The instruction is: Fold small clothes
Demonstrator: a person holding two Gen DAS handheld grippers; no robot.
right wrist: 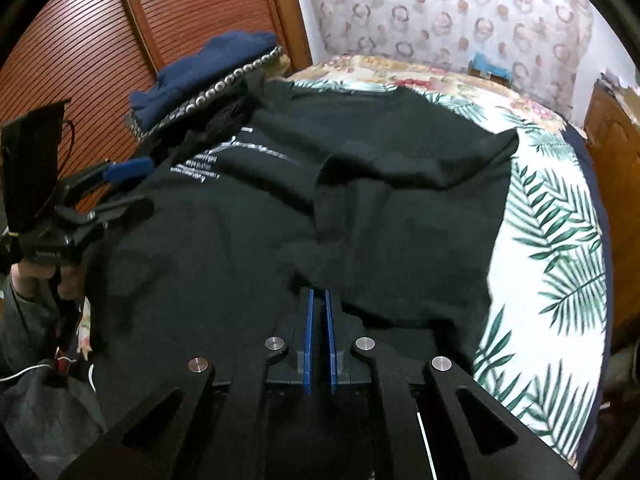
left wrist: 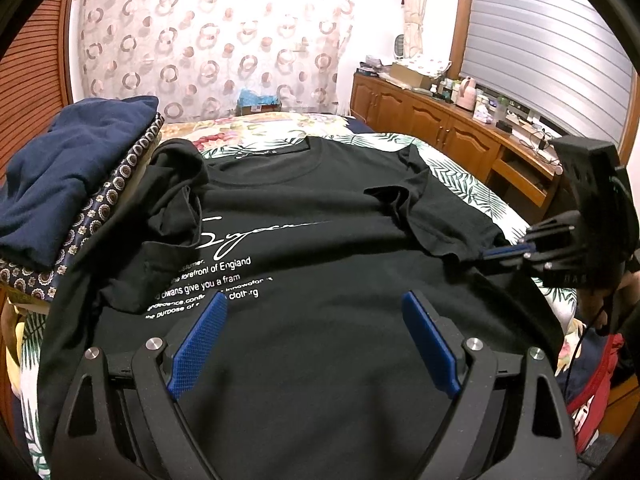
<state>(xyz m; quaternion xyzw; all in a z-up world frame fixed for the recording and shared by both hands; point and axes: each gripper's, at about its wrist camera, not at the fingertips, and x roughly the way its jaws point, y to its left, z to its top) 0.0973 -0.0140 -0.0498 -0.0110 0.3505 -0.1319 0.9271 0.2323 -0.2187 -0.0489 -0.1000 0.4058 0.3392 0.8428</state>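
T-shirt [left wrist: 320, 216]: you've got soft matt black cloth here, white print on the chest.
Left tool [left wrist: 312, 308]: matt black plastic frame, shiny metal pins, blue pads with a rough grid texture.
Right tool [right wrist: 319, 292]: same matt black plastic, smooth-edged blue pads.
Bedsheet [right wrist: 552, 240]: matt leaf-print cloth.
Wardrobe door [right wrist: 80, 40]: slatted brown wood, slight sheen.

Black T-shirt spread front-up on my bed

The black T-shirt [left wrist: 320, 248] lies flat before me with its collar at the far end and its white script and lines of printed text facing up. Its left sleeve is bunched and folded in over the chest, partly covering the print; its right sleeve is folded in too, rumpled, and the lower body lies smooth.
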